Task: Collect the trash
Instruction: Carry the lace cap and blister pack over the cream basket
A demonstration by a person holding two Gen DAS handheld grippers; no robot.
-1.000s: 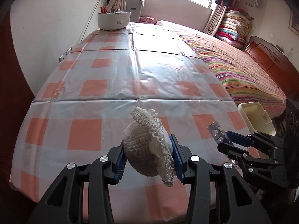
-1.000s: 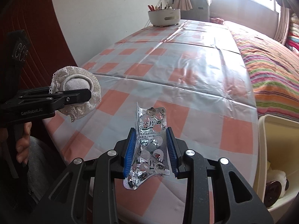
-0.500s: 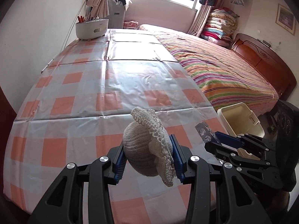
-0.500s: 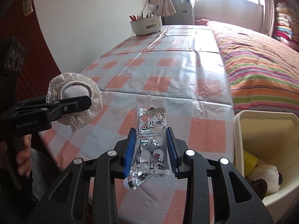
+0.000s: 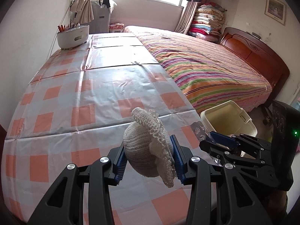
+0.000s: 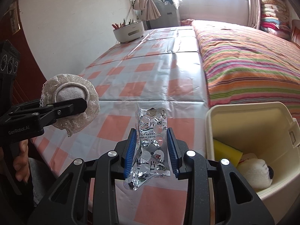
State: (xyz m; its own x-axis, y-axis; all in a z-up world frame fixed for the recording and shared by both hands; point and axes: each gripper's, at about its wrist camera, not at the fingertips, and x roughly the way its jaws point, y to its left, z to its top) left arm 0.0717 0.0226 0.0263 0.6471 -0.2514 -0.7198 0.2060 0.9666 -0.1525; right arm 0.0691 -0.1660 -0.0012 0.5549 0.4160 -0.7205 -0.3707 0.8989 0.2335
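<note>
My left gripper is shut on a rolled grey sock with a lace frill, held above the checked tablecloth. From the right wrist view the same sock hangs at the left in the left gripper. My right gripper is shut on an emptied silver blister pack, upright between the blue pads. It shows at the right of the left wrist view, the right gripper carrying the pack beside a cream bin. The bin stands off the table's right edge.
The bin holds a yellow sponge and a white plush toy. A white holder with pens sits at the table's far end. A bed with a striped cover runs along the table's right side. A hand grips the left handle.
Both grippers have swung to the right with their loads still held. The cream bin has come further into both views and its contents now show.
</note>
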